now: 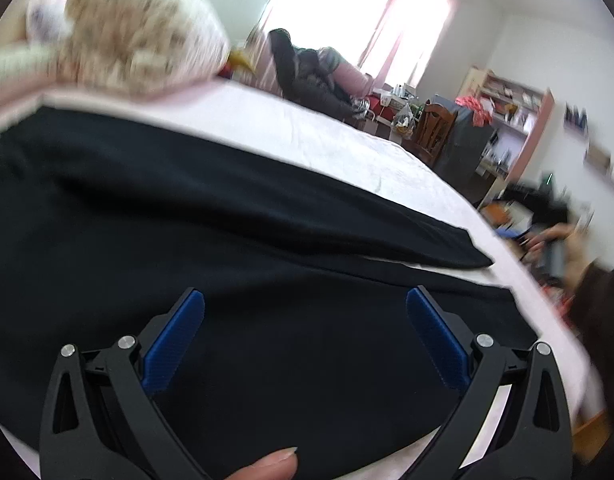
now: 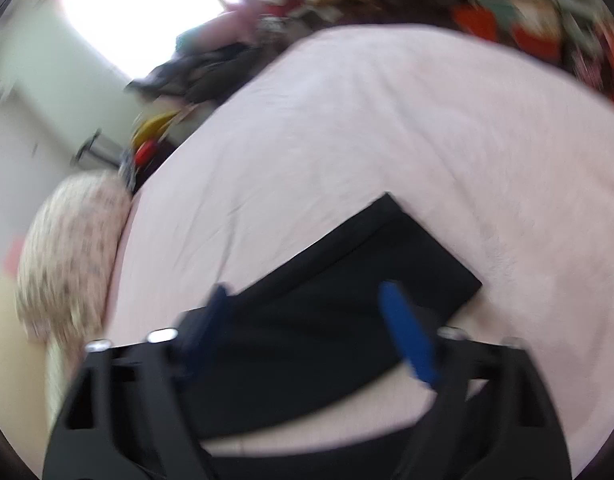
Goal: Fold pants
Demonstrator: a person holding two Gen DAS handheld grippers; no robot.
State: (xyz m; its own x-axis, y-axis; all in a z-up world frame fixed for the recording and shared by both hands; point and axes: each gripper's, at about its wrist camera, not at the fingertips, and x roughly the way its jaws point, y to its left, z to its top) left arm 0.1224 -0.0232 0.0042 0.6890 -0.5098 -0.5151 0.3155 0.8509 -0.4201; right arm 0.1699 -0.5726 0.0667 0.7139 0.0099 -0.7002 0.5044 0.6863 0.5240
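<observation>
Black pants (image 1: pixel 227 240) lie spread on a pale pink bed sheet (image 1: pixel 327 140). In the left wrist view both legs run to the right, one partly over the other. My left gripper (image 1: pixel 305 300) is open just above the pants, its blue pads (image 1: pixel 175 344) wide apart, holding nothing. In the blurred right wrist view the leg ends (image 2: pixel 367 272) of the pants lie on the sheet (image 2: pixel 387 140). My right gripper (image 2: pixel 307 296) is open over them, with nothing between its fingers.
A floral pillow (image 1: pixel 139 28) lies at the head of the bed, also in the right wrist view (image 2: pixel 71 248). Clothes are piled on a chair (image 1: pixel 307 72) beyond the bed. A wooden chair (image 1: pixel 435 124) and shelves (image 1: pixel 507 104) stand at the right.
</observation>
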